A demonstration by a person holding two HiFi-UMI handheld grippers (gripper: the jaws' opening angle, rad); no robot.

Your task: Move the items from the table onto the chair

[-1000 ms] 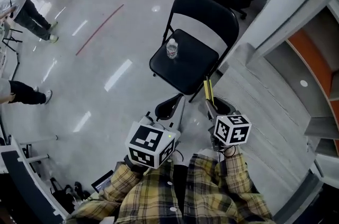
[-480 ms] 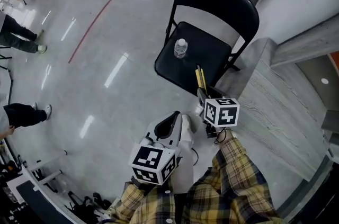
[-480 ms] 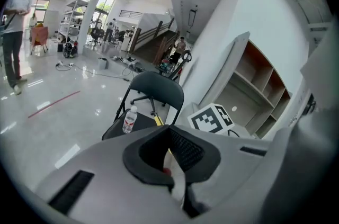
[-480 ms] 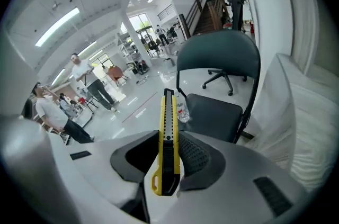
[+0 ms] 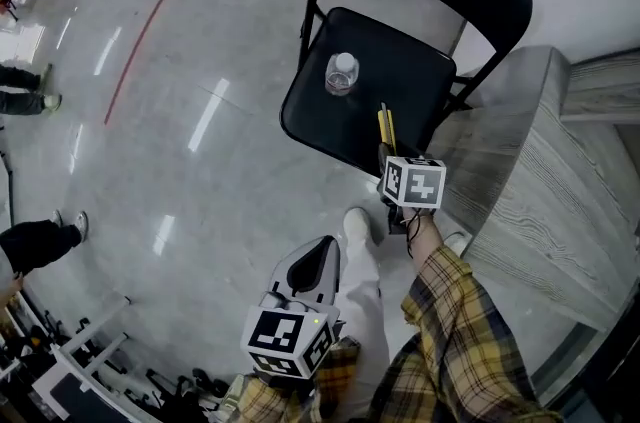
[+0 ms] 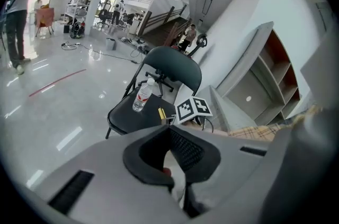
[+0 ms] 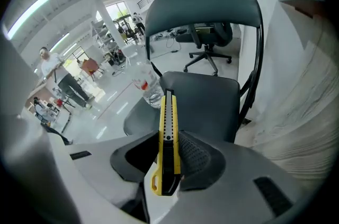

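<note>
A black folding chair [image 5: 400,91] stands ahead with a clear water bottle [image 5: 340,74] upright on its seat. My right gripper [image 5: 389,154] is shut on a yellow box cutter [image 5: 385,125], whose tip reaches over the seat's near edge. In the right gripper view the cutter [image 7: 168,127] sits lengthwise between the pads, pointing at the seat [image 7: 212,96] and the bottle [image 7: 150,88]. My left gripper [image 5: 311,267] hangs low and back over the floor, its tips together with nothing between them. From the left gripper view the chair [image 6: 127,112], bottle [image 6: 141,97] and cutter [image 6: 162,113] show ahead.
A grey wood-grain table [image 5: 540,181] stands right of the chair, close to its side. Glossy floor with a red line [image 5: 140,46] spreads to the left, where a person's legs [image 5: 35,241] show. My shoe [image 5: 357,223] is near the chair's front. An office chair [image 7: 212,40] is behind.
The right gripper has carried the cutter forward, from beside the table to over the seat's near edge. The chair has come closer in view. The left gripper has fallen back and lower.
</note>
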